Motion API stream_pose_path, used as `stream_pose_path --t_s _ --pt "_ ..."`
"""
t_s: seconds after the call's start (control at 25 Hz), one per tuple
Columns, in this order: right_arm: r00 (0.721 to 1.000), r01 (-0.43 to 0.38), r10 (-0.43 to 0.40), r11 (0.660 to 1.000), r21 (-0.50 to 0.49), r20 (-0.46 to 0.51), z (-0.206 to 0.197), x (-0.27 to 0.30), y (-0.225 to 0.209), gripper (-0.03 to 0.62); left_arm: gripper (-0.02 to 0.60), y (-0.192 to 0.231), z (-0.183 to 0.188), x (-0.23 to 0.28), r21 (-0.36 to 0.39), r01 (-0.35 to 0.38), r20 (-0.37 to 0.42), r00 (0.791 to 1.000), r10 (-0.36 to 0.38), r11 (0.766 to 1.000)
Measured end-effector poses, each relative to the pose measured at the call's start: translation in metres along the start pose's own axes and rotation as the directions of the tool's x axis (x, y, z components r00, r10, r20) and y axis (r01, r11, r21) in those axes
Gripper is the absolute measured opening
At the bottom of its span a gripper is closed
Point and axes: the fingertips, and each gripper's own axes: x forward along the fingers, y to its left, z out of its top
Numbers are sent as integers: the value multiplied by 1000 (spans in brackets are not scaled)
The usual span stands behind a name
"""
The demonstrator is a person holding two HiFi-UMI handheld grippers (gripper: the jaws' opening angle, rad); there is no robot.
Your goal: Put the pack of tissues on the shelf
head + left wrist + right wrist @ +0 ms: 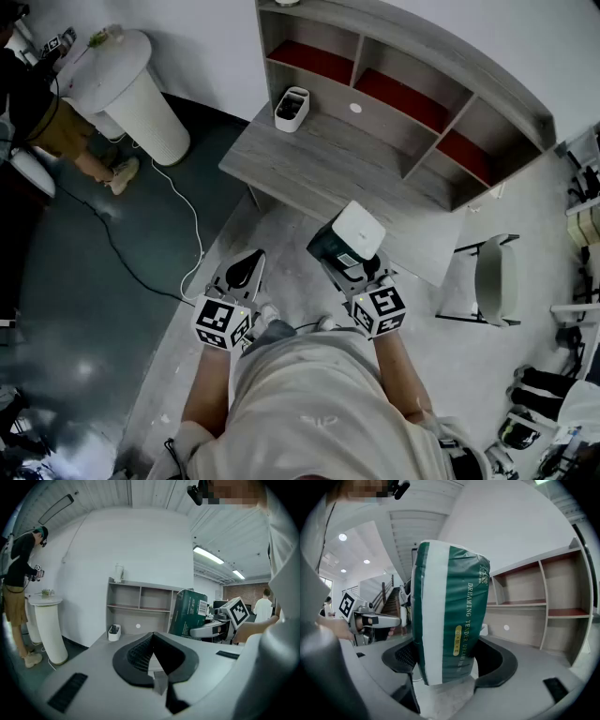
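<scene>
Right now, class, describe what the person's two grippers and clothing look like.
The left gripper and right gripper are light grey with black ribbed tongs; each carries a white cube printed with black square markers. The person wears a pale short-sleeved T-shirt.

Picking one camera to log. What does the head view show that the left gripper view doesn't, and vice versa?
Only the head view: the white chair. Only the left gripper view: ceiling strip lights and a distant person in white. Both: the green-and-white pack of tissues gripped by the right tool, the shut left tool, the grey shelf unit, the white round pedestal.
</scene>
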Motion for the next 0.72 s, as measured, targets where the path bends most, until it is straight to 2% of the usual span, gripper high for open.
stream_pose_path --t_s 0.48,0.72 --pt "1000 12 -13 999 -52 -23 12 80 74 379 15 100 3 -38 4 30 46 998 -30 1000" --pt "998 60 -60 998 1 2 29 116 82 379 15 151 3 -48 1 48 36 998 -48 999"
